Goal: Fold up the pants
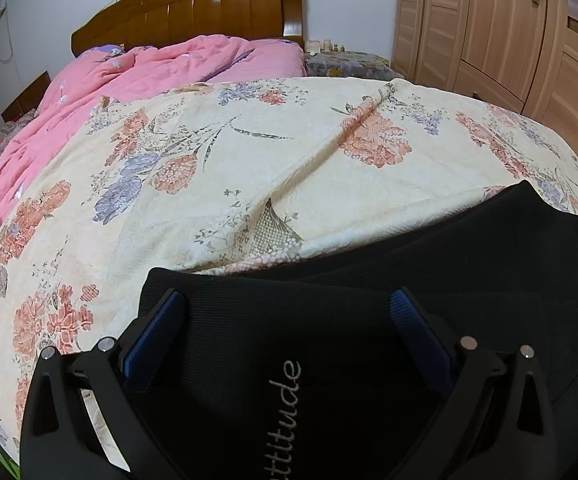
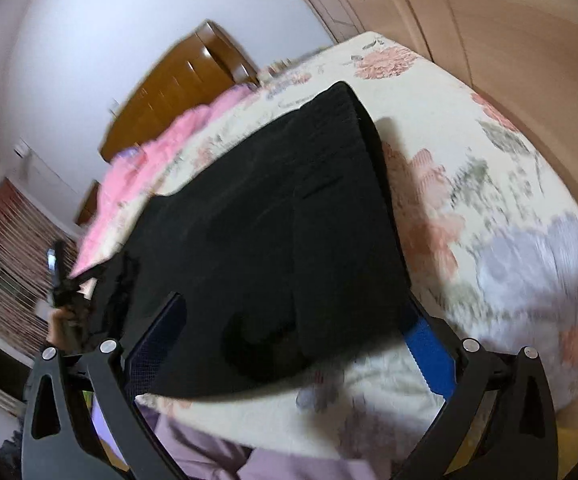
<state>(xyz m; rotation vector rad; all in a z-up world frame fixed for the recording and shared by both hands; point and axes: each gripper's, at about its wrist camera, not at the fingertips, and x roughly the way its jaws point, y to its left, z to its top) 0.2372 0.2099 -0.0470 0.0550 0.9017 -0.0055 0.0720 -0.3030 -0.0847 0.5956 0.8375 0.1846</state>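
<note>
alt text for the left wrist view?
Open left gripper hovers over folded black pants printed with "attitude", lying on a floral bedspread. Behind are a pink quilt, wooden headboard and wardrobe.

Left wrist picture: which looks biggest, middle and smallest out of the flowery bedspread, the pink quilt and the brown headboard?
1. Flowery bedspread
2. Pink quilt
3. Brown headboard
The headboard is farthest away, so it may only look smallest.
</note>
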